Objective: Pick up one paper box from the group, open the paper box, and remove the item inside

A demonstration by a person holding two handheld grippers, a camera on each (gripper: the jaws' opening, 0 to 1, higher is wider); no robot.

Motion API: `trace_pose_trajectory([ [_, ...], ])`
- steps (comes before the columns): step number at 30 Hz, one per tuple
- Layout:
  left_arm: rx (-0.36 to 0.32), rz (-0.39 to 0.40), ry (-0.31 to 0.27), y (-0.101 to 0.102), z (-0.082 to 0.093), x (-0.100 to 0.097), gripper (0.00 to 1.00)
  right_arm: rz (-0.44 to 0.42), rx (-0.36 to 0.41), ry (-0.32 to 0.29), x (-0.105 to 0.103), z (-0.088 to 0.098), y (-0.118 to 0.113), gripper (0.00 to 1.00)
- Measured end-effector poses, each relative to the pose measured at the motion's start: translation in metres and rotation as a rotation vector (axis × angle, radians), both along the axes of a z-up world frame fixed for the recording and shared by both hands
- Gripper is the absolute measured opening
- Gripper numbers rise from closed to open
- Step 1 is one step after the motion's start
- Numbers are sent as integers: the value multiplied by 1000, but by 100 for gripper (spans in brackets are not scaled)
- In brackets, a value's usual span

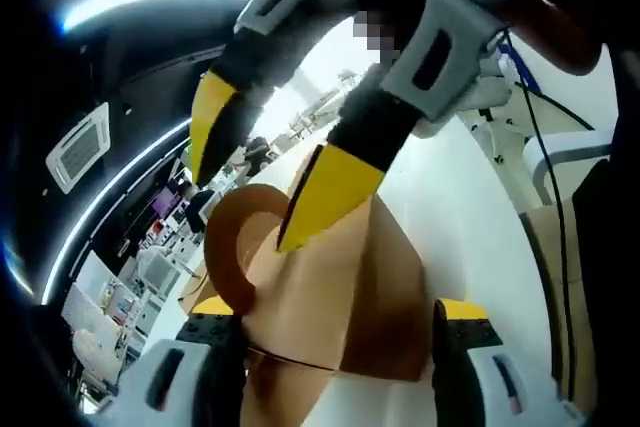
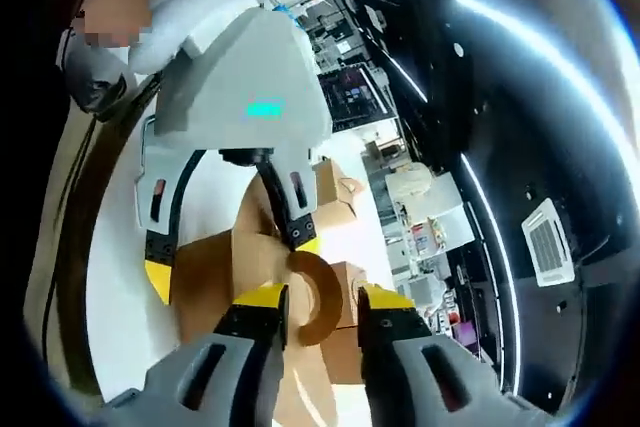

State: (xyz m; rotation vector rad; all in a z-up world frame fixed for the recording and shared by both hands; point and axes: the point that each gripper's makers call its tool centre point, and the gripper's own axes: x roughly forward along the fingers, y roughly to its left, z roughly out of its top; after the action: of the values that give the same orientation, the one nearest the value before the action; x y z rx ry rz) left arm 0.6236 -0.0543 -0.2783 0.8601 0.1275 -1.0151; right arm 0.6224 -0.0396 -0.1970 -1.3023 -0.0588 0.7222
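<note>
White counter (image 1: pixel 470 217) spreads beneath both grippers, with a cluttered room of shelves and a dark ceiling with strip lights and a square ceiling vent (image 2: pixel 552 239) beyond it.

In the left gripper view, the left gripper (image 1: pixel 335 332) stands with its jaws set wide, one on each side of the brown paper box (image 1: pixel 370 287), which sits between them and seems held by its sides; contact at the pads is hidden. A curved flap (image 1: pixel 235 247) of the box, rounded like a handle, rises just ahead of the left jaw. The right gripper (image 1: pixel 270 172) comes down from above, its yellow-tipped jaws apart, one tip touching or nearly touching the box's top edge beside the flap.

In the right gripper view, the right gripper (image 2: pixel 322 299) has its jaws a narrow gap apart, with the curved flap (image 2: pixel 320 297) between them; whether they press it I cannot tell. The left gripper (image 2: pixel 232 255) faces it from ahead, straddling the paper box (image 2: pixel 215 277). More boxes (image 2: pixel 335 187) stand on the counter (image 2: pixel 110 287) behind it.
</note>
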Motion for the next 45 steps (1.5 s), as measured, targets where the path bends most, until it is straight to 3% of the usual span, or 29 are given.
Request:
trace_pose_trajectory([
  [6, 9, 2, -6, 0, -1, 0, 76, -15, -57, -20, 12, -1, 0, 23],
  [8, 12, 2, -6, 0, -1, 0, 77, -33, -81, 4, 16, -4, -4, 22],
  [14, 15, 6, -11, 0, -1, 0, 77, -47, -74, 3, 19, -2, -9, 13],
  [20, 15, 11, -11, 0, -1, 1, 77, -53, -69, -24, 18, -2, -9, 12],
  [30, 32, 76, -32, 1, 1, 8, 71, -56, -65, -42, 5, 4, -9, 11],
  [39, 53, 92, -49, 3, -3, 9, 73, -53, -62, -72, -2, 9, -12, 11],
  [41, 47, 102, -48, 3, -2, 11, 73, -49, -54, -76, -5, 10, -12, 5],
  [45, 57, 93, -53, 2, -2, 12, 73, -30, -58, -57, -14, 1, -13, 3],
])
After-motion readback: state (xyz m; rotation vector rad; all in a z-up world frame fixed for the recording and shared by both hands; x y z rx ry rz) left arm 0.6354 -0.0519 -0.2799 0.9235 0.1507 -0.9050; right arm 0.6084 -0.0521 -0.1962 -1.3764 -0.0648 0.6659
